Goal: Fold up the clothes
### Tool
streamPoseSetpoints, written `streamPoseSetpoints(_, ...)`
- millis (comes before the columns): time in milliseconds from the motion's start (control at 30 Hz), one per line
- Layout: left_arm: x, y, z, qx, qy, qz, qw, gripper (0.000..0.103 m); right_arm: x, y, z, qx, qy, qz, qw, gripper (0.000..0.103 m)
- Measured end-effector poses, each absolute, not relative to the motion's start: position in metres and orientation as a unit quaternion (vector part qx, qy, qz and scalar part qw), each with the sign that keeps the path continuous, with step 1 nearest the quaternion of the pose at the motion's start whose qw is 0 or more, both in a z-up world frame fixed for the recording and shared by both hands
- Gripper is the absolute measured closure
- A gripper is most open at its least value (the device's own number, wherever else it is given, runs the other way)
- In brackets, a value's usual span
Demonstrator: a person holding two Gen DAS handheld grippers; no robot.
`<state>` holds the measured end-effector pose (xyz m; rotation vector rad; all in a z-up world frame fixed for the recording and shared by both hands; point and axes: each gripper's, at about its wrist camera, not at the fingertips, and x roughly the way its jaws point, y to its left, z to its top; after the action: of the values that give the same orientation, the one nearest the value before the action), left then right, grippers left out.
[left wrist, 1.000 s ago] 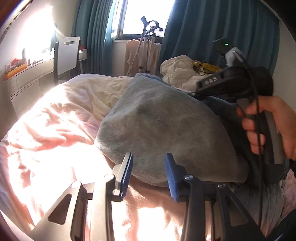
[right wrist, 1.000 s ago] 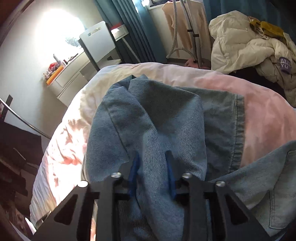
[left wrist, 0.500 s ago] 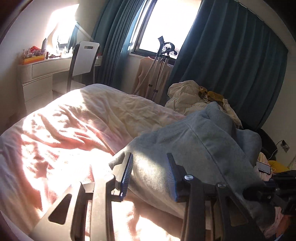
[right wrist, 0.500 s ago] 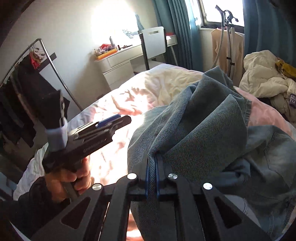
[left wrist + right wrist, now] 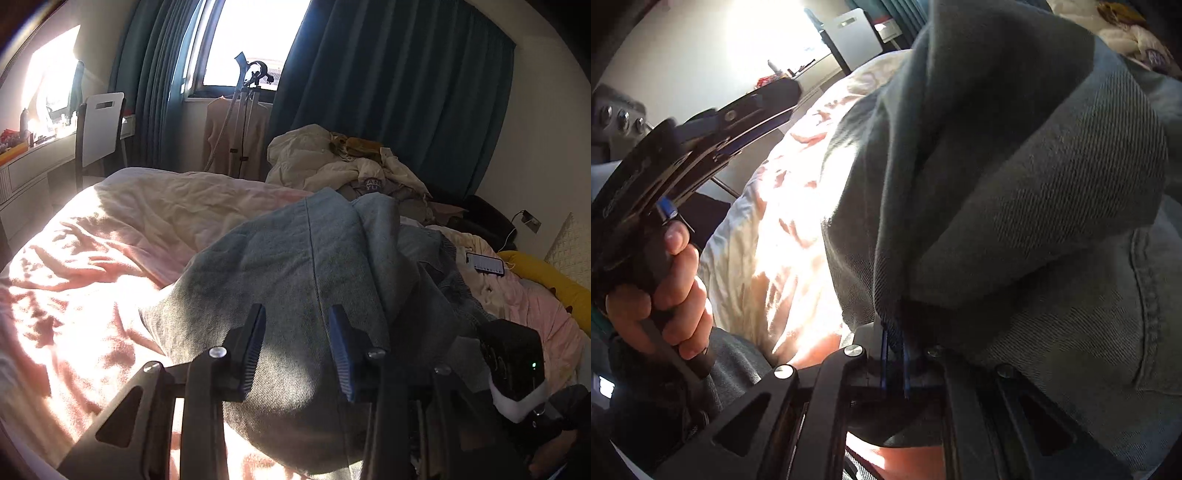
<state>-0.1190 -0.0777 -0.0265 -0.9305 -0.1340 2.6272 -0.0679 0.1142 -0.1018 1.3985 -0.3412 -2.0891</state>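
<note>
Denim garment (image 5: pixel 303 266) heaped on bed (image 5: pixel 110 236), filling centre and lower right of left wrist frame; bunched fold fills right side of right wrist frame

Right tongs (image 5: pixel 894 363) clenched on denim fold at bottom centre

Left tongs (image 5: pixel 295 350) spread apart, denim between blue pads, not pinched

Hand (image 5: pixel 665 291) grips left handle, left edge of right wrist frame

Pile of pale clothes (image 5: pixel 332 162) behind bed, teal curtains (image 5: pixel 388 92) upper right

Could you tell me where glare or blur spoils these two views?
Left wrist view: sunlight washes out the pink bedspread and window; the denim garment reads clearly. Right wrist view: the bedspread beside the denim is blown out, and the left hand-held gripper is blurred.
</note>
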Motion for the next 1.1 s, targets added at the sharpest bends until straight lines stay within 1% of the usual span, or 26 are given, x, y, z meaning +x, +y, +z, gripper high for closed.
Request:
streamPoseSetpoints(100, -0.128, -0.074, -0.025, -0.349, -0.052, 0.92, 0.169, 0.067, -0.073, 0.13, -0.108, 0.538, -0.175, -0.768, 0.301, 0.096)
streamPoseSetpoints(200, -0.142, -0.068, -0.016, -0.363, -0.066, 0.916, 0.158, 0.067, -0.068, 0.142, -0.095, 0.526, -0.18, -0.776, 0.299, 0.089)
streamPoseSetpoints(233, -0.148, -0.066, -0.013, -0.367, -0.07, 0.915, 0.156, 0.066, -0.065, 0.146, -0.088, 0.517, -0.179, -0.783, 0.298, 0.089)
streamPoseSetpoints(300, -0.165, -0.057, -0.004, -0.376, -0.077, 0.91, 0.157, 0.061, -0.059, 0.156, -0.072, 0.493, -0.179, -0.795, 0.304, 0.089)
streamPoseSetpoints(367, -0.187, -0.047, 0.005, -0.381, -0.07, 0.909, 0.152, 0.058, -0.056, 0.171, -0.056, 0.466, -0.191, -0.804, 0.315, 0.089)
streamPoseSetpoints(433, -0.211, -0.033, 0.016, -0.384, -0.054, 0.91, 0.146, 0.056, -0.057, 0.188, -0.04, 0.435, -0.186, -0.827, 0.303, 0.089)
streamPoseSetpoints(500, -0.237, -0.016, 0.025, -0.389, -0.033, 0.908, 0.151, 0.055, -0.062, 0.207, -0.031, 0.41, -0.173, -0.854, 0.27, 0.088)
streamPoseSetpoints(567, -0.266, 0.002, 0.031, -0.402, -0.005, 0.903, 0.153, 0.055, -0.07, 0.229, -0.029, 0.397, -0.182, -0.866, 0.242, 0.088)
streamPoseSetpoints(700, -0.324, 0.044, 0.027, -0.443, 0.065, 0.882, 0.146, 0.055, -0.092, 0.271, -0.045, 0.402, -0.239, -0.859, 0.208, 0.088)
streamPoseSetpoints(800, -0.36, 0.077, 0.013, -0.47, 0.121, 0.862, 0.148, 0.055, -0.108, 0.295, -0.06, 0.407, -0.273, -0.851, 0.191, 0.088)
streamPoseSetpoints(867, -0.381, 0.097, 0.002, -0.485, 0.154, 0.849, 0.143, 0.055, -0.115, 0.303, -0.067, 0.403, -0.277, -0.853, 0.182, 0.088)
streamPoseSetpoints(967, -0.409, 0.119, -0.023, -0.517, 0.21, 0.823, 0.107, 0.055, -0.127, 0.316, -0.077, 0.399, -0.282, -0.856, 0.169, 0.088)
streamPoseSetpoints(1100, -0.432, 0.127, -0.048, -0.534, 0.252, 0.803, 0.082, 0.055, -0.141, 0.321, -0.086, 0.4, -0.276, -0.858, 0.167, 0.088)
